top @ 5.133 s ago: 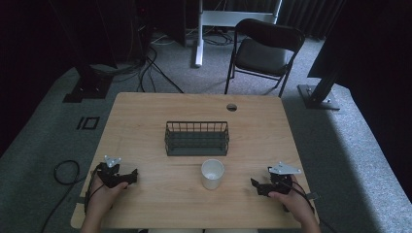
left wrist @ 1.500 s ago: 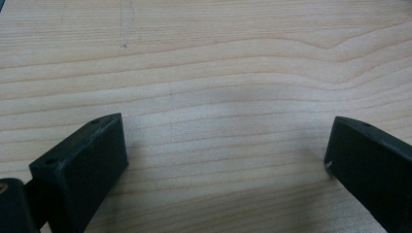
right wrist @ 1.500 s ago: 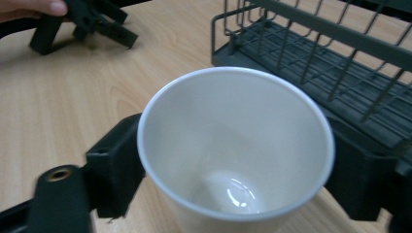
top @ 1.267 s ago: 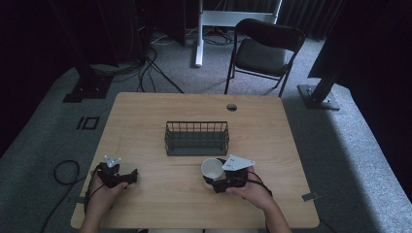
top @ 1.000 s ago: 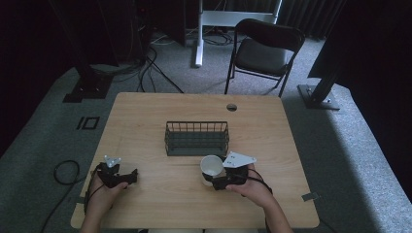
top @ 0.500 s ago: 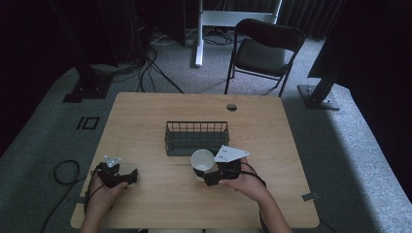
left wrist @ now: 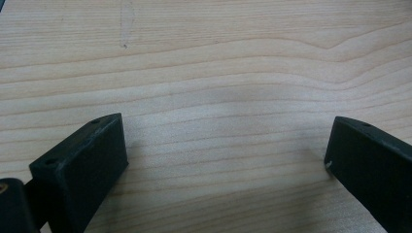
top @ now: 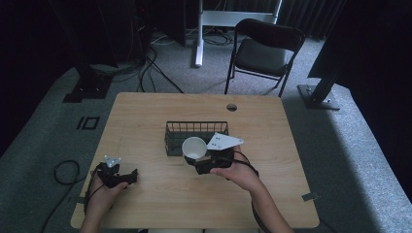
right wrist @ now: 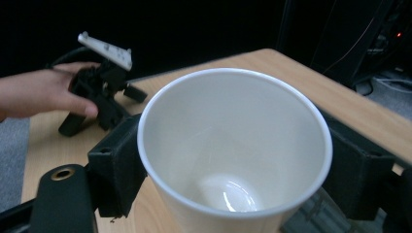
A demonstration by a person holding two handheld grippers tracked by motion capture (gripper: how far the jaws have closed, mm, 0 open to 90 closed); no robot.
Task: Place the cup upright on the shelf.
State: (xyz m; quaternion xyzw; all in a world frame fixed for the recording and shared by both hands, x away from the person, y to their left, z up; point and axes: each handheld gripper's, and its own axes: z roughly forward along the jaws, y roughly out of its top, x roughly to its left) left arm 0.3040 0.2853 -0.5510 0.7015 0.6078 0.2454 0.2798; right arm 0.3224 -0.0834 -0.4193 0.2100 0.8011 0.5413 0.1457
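A white paper cup (top: pixel 194 148) hangs above the wooden table (top: pixel 145 116), just in front of the black wire basket (top: pixel 197 130). My right gripper (top: pixel 196 159) is shut on it, one jaw on each side of its wall. In the right gripper view the empty cup (right wrist: pixel 233 145) tilts toward the camera between the jaws of that gripper (right wrist: pixel 238 170). My left gripper (top: pixel 131 175) rests at the table's front left with a hand on it. Its jaws stand wide apart over bare wood, so this gripper (left wrist: pixel 223 160) is open and holds nothing.
The basket stands at the table's middle and looks empty. A round cable hole (top: pixel 231 107) sits near the far edge. Beyond the table a black chair (top: pixel 262 51) stands on grey carpet. A cable (top: pixel 60 170) loops off the front left.
My right gripper came in from the front right, shut on the cup, lifted it and carried it left toward the basket. The left gripper has stayed put.
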